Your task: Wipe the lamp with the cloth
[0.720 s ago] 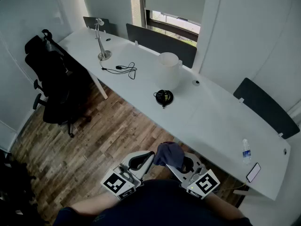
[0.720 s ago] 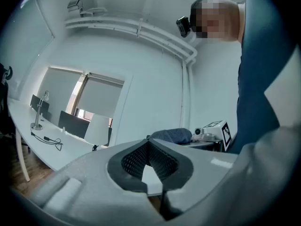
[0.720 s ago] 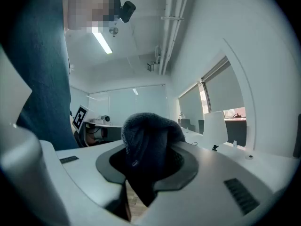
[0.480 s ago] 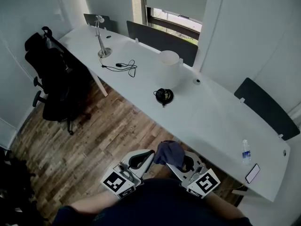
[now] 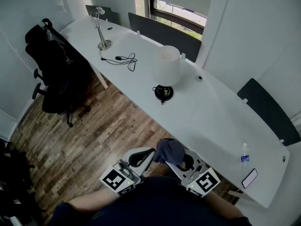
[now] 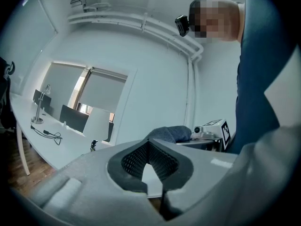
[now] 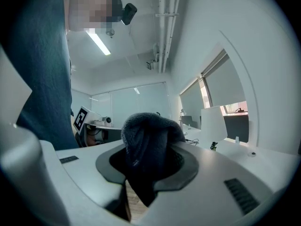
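At lower centre of the head view, the right gripper (image 5: pixel 176 161) clamps the dark cloth (image 5: pixel 169 150) ready for wiping, while the left gripper (image 5: pixel 140 158) is closed and empty, and the white-shaded lamp (image 5: pixel 168 64) stands well apart, upper centre on the surface (image 5: pixel 211 119).

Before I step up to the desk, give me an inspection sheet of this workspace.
Surface: long white desk.
Job's things: white-shaded lamp at mid-desk, untouched; dark cloth in the right gripper.
Clutter: slim desk lamp at the far end; water bottle and phone at the near right end.
Grippers: left gripper shut, empty; right gripper shut on the dark cloth; both held close to the person.
Cables: black cable lying loose by the slim desk lamp.
Surroundings: black office chair at left, wood floor, window behind dark dividers.
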`<act>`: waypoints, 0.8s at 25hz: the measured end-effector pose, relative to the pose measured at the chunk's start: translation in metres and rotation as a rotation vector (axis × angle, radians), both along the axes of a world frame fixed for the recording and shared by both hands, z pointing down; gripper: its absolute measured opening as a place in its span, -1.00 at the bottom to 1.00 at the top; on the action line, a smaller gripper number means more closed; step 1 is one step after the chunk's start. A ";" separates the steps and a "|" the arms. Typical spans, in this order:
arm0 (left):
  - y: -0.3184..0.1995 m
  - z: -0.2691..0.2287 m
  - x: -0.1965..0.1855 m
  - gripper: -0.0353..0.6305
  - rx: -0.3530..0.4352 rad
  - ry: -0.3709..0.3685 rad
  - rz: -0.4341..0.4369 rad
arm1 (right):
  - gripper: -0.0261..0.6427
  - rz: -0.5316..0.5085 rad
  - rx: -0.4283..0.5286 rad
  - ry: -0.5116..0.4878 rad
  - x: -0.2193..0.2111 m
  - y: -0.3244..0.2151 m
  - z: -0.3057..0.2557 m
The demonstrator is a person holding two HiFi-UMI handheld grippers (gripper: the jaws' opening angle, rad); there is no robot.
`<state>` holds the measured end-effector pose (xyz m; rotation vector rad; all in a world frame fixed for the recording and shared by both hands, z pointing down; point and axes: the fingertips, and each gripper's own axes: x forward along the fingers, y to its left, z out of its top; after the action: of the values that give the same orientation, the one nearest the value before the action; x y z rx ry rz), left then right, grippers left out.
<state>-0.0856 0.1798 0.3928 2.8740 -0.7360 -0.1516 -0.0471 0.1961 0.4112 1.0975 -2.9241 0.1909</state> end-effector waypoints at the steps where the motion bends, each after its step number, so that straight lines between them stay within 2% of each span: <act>1: -0.004 0.002 0.003 -0.88 -0.006 -0.015 -0.006 | -0.56 -0.006 -0.001 -0.004 0.004 -0.004 0.001; 4: -0.017 0.008 0.014 -0.88 -0.045 -0.081 -0.048 | -0.56 -0.028 0.003 -0.016 0.019 -0.019 0.002; 8: -0.034 0.002 0.037 -0.88 -0.017 -0.091 -0.097 | -0.56 -0.073 0.012 -0.040 0.042 -0.041 0.002; 12: -0.047 0.014 0.056 -0.88 -0.056 -0.149 -0.160 | -0.56 -0.125 0.005 -0.065 0.064 -0.058 0.007; 20: -0.074 0.018 0.068 -0.88 -0.085 -0.160 -0.241 | -0.56 -0.176 -0.028 -0.059 0.084 -0.089 0.021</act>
<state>-0.0177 0.1054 0.4112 2.7317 -1.0908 0.0788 0.0372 0.1068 0.4320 0.8386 -3.0388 0.2645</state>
